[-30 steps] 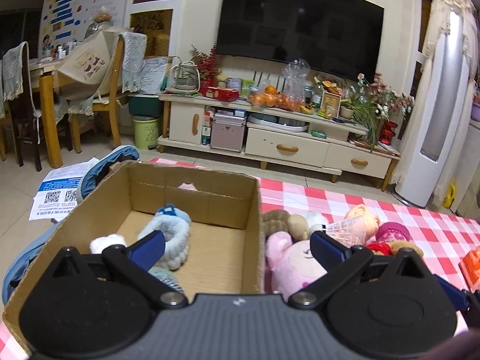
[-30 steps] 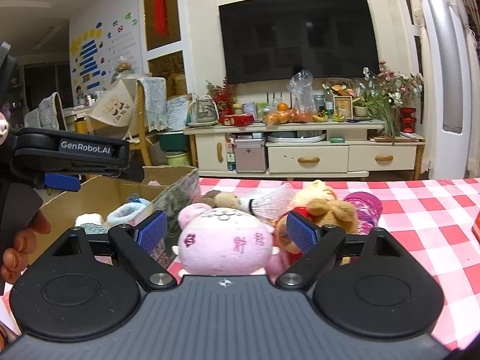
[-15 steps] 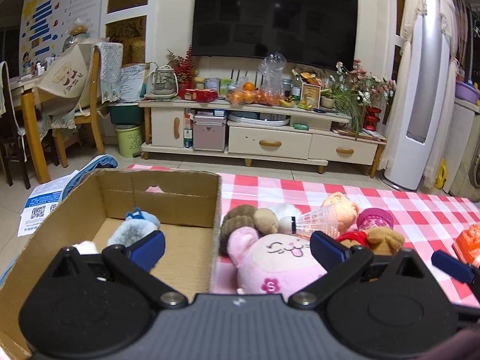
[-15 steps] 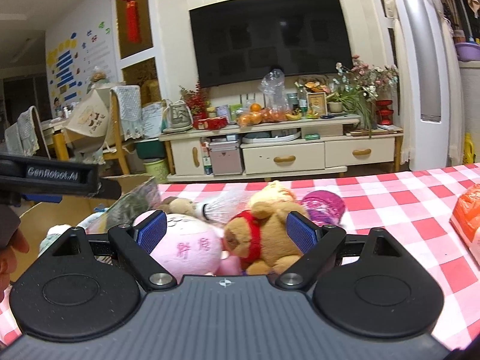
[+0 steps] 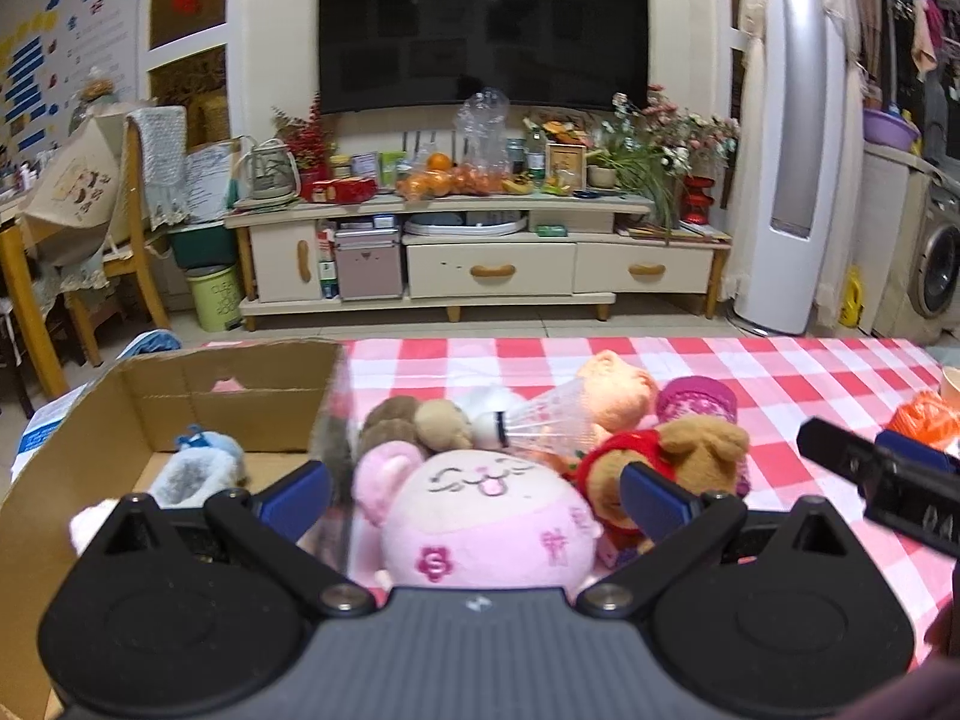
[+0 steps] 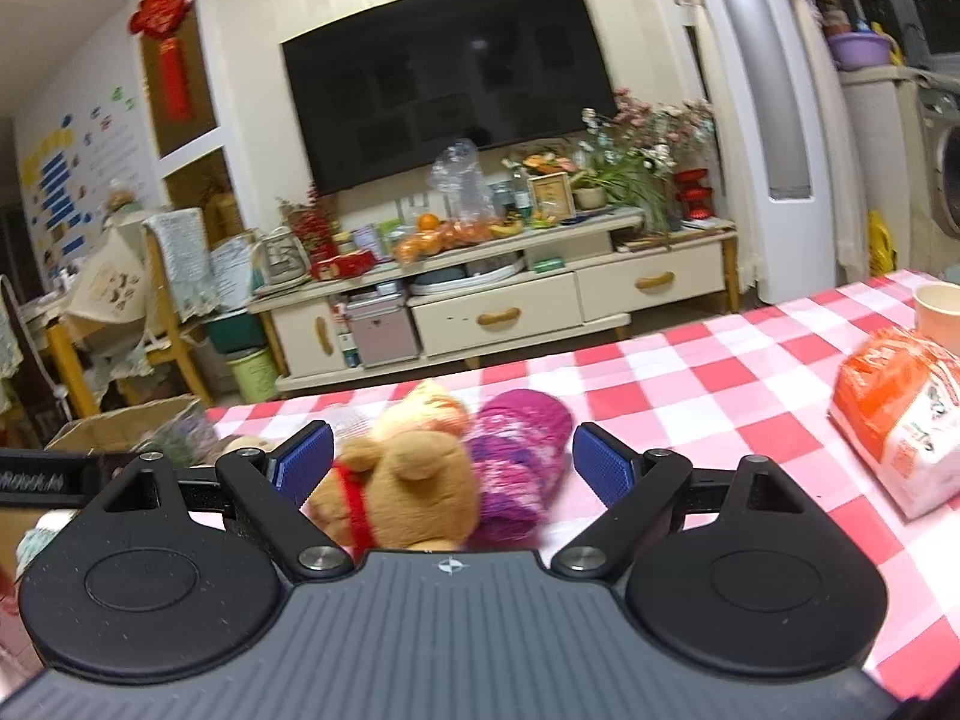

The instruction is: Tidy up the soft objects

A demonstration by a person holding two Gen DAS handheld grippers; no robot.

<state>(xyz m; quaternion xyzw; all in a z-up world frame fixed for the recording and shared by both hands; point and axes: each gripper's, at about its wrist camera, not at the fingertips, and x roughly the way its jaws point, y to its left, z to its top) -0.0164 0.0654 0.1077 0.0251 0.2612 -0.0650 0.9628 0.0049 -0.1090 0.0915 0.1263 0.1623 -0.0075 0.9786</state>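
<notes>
Left tongs (image 5: 474, 495) spread, framing the pink plush (image 5: 480, 516) beside the cardboard box (image 5: 90, 420) at 9 o'clock; right tongs (image 6: 451, 468) spread around the brown bear (image 6: 408, 498), ready for boxing.

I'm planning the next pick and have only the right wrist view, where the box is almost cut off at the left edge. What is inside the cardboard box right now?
Observer: In the left wrist view the cardboard box holds a fluffy blue-grey item, lying near its back wall.
Operator: And what is the left gripper lined up on? I see only a sliver of it.
Observer: The left gripper is open, with a pink plush sitting between its fingers, just right of the box wall. I cannot tell whether the pads touch it.
</notes>
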